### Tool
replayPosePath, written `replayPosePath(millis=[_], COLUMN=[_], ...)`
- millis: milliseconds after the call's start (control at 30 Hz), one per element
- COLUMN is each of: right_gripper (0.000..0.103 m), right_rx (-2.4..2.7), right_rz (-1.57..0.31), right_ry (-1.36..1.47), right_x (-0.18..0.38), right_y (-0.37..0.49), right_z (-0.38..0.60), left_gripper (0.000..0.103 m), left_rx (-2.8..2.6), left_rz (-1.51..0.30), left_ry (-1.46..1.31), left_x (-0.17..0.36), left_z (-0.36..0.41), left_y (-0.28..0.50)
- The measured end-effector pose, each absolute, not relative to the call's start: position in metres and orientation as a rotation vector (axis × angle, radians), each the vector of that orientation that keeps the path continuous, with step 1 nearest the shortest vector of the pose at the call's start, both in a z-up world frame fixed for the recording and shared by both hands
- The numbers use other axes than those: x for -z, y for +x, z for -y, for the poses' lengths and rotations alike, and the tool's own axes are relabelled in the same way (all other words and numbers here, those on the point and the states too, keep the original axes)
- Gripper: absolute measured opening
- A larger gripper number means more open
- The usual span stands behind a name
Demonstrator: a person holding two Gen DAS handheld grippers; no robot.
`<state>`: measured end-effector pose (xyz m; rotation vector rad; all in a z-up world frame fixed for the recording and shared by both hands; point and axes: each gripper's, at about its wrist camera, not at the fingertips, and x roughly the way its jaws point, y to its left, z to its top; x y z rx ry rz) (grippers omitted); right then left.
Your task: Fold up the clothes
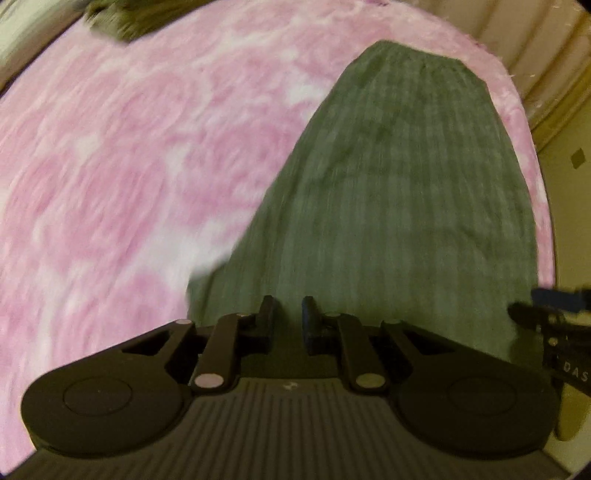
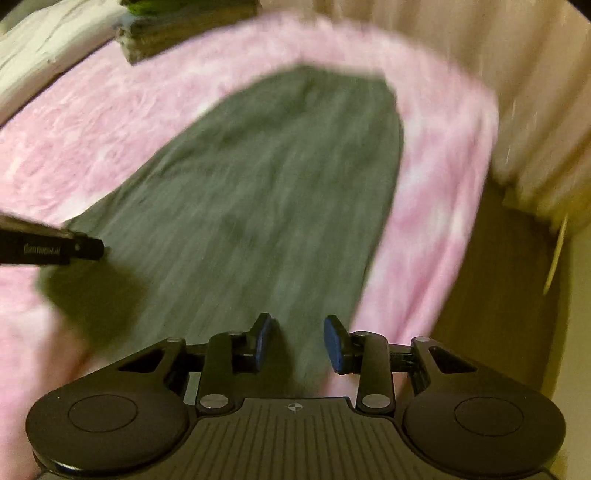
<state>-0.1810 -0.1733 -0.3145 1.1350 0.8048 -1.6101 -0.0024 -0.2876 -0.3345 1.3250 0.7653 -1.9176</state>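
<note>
Grippers low at the near hem: your left gripper (image 1: pixel 288 317) is narrowly parted, your right gripper (image 2: pixel 297 341) wider, neither visibly pinching cloth. Dark green garment (image 1: pixel 399 192) lies spread lengthwise on the pink blanket (image 1: pixel 129 166), folded stack (image 2: pixel 166 33) beyond.

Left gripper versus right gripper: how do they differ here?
The left gripper has its fingers closer together than the right gripper, whose gap is clearly wider. The left sits nearer the green garment's left edge, the right nearer its right edge. Both point along the garment on the pink blanket.
</note>
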Motion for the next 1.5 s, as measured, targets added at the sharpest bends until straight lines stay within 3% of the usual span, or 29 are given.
replayPosePath(millis=[33,133,333,500,633,1500], right_gripper=[0.037,0.083,0.083,0.083,0.083,0.083], right_rx=[1.583,1.519,1.509,1.546,1.526,1.556], right_rz=[-0.791,-0.749,-0.718,-0.743,-0.759,-0.707], right_ry=[1.199,1.338,1.345,1.242,1.212,1.230], right_x=[0.307,0.280,0.207,0.157,0.142,0.111], right_y=[-0.180,-0.176,-0.166,-0.147,-0.130,-0.111], right_z=[0.164,0.137,0.105,0.096,0.086,0.083], left_gripper=[0.011,0.014,0.025,0.037,0.038,0.041], left_rx=[1.890,1.821,1.749,1.796,1.821,1.908], left_rz=[-0.774,-0.806,-0.851,-0.697,-0.610,-0.536], left_ry=[1.338,1.349,1.318,1.287,1.252,1.262], left_x=[0.326,0.293,0.223,0.168,0.141,0.118], left_z=[0.278,0.244,0.196,0.179,0.170,0.156], left_y=[0.003,0.024,0.054,0.047,0.041,0.037])
